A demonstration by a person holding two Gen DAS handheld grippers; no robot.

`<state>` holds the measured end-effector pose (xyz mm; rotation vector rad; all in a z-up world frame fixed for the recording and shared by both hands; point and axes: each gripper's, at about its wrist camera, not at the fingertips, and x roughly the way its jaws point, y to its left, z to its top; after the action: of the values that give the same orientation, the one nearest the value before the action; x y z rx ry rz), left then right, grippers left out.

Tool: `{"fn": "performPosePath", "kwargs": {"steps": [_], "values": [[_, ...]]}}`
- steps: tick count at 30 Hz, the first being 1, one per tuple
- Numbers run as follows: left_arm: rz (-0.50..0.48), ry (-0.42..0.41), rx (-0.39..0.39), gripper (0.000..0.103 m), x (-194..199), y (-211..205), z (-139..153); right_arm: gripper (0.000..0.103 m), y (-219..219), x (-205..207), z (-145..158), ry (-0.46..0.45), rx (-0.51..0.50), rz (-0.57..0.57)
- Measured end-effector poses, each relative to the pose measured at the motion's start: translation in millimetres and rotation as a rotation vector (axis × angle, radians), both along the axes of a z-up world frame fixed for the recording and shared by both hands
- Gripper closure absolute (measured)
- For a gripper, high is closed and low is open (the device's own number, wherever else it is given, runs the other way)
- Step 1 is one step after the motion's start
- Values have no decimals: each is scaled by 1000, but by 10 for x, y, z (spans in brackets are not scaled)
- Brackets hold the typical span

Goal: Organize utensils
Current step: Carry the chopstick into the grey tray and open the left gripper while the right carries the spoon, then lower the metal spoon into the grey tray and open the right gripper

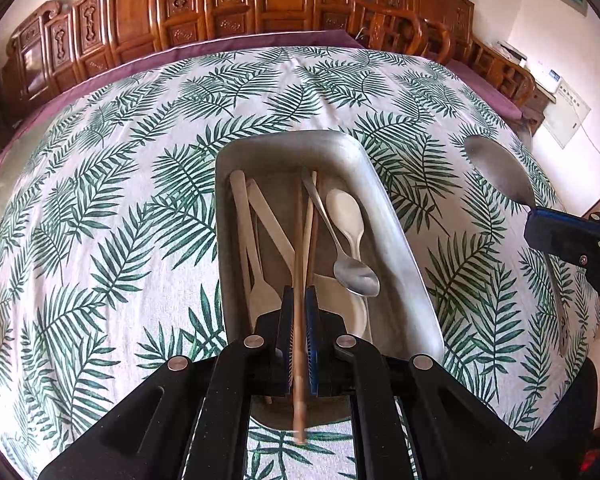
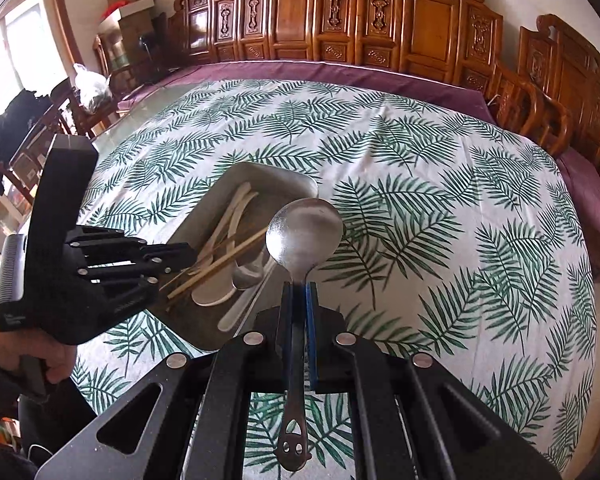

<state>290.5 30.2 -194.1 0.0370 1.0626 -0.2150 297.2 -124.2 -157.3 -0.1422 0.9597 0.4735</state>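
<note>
A metal tray (image 1: 396,232) sits on the leaf-print tablecloth and holds white plastic utensils, a small metal spoon (image 1: 354,276), a white spoon (image 1: 346,210) and chopsticks. My left gripper (image 1: 299,294) is shut on a wooden chopstick (image 1: 298,240) held over the tray's near end. My right gripper (image 2: 299,288) is shut on the handle of a large metal spoon (image 2: 304,232), bowl forward, just right of the tray (image 2: 268,176). The left gripper (image 2: 180,258) shows at the left in the right wrist view, and the large spoon (image 1: 500,172) at the right in the left wrist view.
The tablecloth (image 2: 440,184) covers a big table with a purple under-cloth (image 2: 340,70) at the far edge. Carved wooden chairs (image 2: 380,12) line the far side and right. Boxes and a bag (image 2: 92,84) stand at the far left.
</note>
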Motion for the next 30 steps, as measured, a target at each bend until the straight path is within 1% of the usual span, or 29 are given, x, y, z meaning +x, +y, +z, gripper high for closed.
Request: {"fn": "performPosePath", "kwargs": {"steps": [4,10,18,22,30], "values": [[11,-19,-16,98,10,54,55,96,101,45,-9,3,-3,14],[40,-68,-30,98,-45,262,253,96,327,156,-38,8,-1,43],[83,-111,-31,98,-108,597,442,96,699,375,-135,41,44,66],[105,-120,-35,98,-153,727,480,96,864,522,-241,73,61,55],[133,-125,-42,98,-206,891,483,96,1030,793,-532,129,32,3]]}}
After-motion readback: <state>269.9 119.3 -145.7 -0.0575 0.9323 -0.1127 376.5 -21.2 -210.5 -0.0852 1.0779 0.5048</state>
